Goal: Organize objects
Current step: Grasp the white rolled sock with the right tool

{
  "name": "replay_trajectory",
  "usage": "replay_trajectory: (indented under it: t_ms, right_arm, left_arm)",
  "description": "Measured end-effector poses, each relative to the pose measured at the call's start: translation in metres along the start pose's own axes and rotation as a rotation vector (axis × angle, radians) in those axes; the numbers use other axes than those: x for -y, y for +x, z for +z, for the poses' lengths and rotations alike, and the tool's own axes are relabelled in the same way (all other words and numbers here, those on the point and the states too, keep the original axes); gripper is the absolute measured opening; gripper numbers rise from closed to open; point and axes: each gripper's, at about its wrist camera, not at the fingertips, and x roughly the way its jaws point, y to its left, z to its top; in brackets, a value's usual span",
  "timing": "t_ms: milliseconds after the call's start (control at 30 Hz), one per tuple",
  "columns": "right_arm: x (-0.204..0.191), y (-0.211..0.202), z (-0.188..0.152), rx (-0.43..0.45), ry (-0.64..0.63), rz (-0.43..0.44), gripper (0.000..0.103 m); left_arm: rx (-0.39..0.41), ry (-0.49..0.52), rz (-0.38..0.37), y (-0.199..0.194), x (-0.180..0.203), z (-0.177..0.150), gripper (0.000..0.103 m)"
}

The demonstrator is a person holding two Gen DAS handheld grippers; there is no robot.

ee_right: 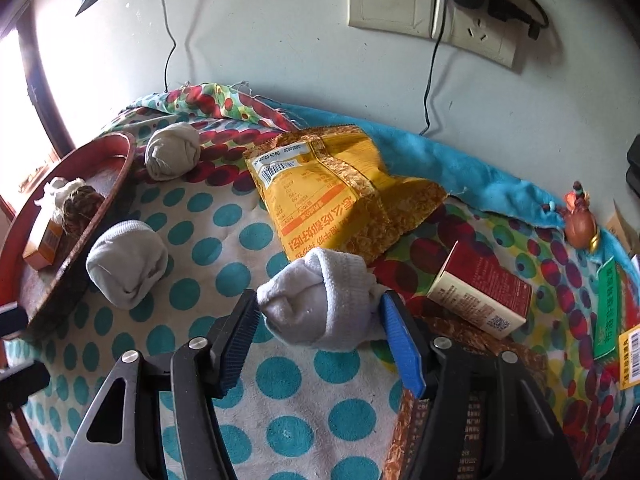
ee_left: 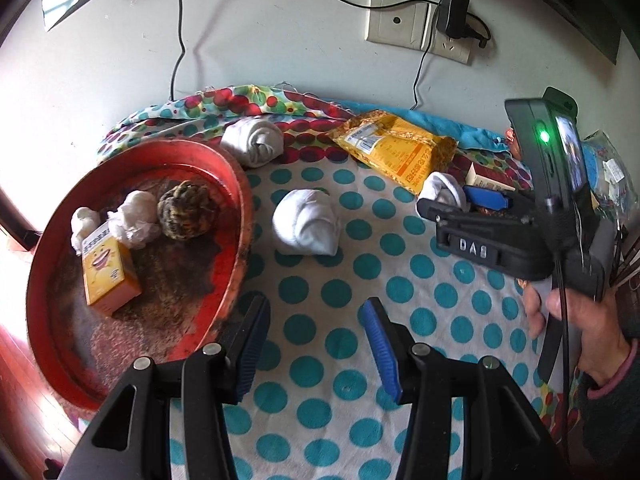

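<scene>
Your right gripper (ee_right: pixel 320 314) has a rolled grey-white sock (ee_right: pixel 320 300) between its fingers – the blue pads sit against both sides of the bundle, so it reads as gripped, though how firmly the pads press is hard to tell. That sock lies on the polka-dot cloth (ee_right: pixel 296 400), just in front of the yellow snack packet (ee_right: pixel 332 196) and left of a red-and-cream box (ee_right: pixel 480 292).

Your left gripper (ee_left: pixel 316 344) is open with nothing between its pads, hovering over the dotted cloth just right of the red tray (ee_left: pixel 240 216). In the tray are a yellow carton (ee_left: pixel 110 276), a dark woven ball (ee_left: pixel 186 210) and two white bundles, one (ee_left: pixel 136 218) touching the carton and the ball.

Two more rolled socks wait on the cloth – one (ee_left: pixel 306 222) just right of the tray's rim, the other (ee_left: pixel 252 142) farther back, near the wall. From the left wrist view you can see your right hand (ee_left: pixel 580 316) around its gripper's handle.
</scene>
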Motion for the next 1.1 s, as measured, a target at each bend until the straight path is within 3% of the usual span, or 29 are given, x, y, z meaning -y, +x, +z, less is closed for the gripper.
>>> replay_trajectory:
  t_ms: [367,500,667,767,933,1000,1067,1100]
  right_arm:
    - [0.004,-0.013,-0.016,0.063,-0.105,-0.063,0.038]
    - [0.018,-0.019,-0.024,0.070,-0.083,-0.054,0.036]
    - [0.024,-0.025,-0.031,0.091,-0.077,-0.037,0.036]
    - [0.024,-0.025,-0.031,0.093,-0.070,-0.035,0.036]
    - [0.022,-0.024,-0.031,0.090,-0.067,-0.037,0.036]
    - [0.021,-0.024,-0.031,0.088,-0.066,-0.034,0.036]
    - [0.021,-0.024,-0.031,0.088,-0.065,-0.033,0.037]
    - [0.021,-0.024,-0.031,0.087,-0.064,-0.031,0.037]
  left_arm:
    - [0.005,0.018,0.049,0.046,0.011,0.027,0.050]
    - [0.002,0.026,0.091,0.060,0.013,0.034,0.050]
    - [0.044,0.028,0.157,0.069,0.014,0.040,0.062]
    - [0.055,0.032,0.187,0.077,0.012,0.041,0.062]
    - [0.093,0.035,0.156,0.076,0.007,0.035,0.062]
    - [0.095,0.034,0.150,0.076,0.006,0.036,0.057]
    - [0.095,0.031,0.170,0.077,0.004,0.037,0.039]
    - [0.094,0.025,0.162,0.077,0.002,0.038,0.039]
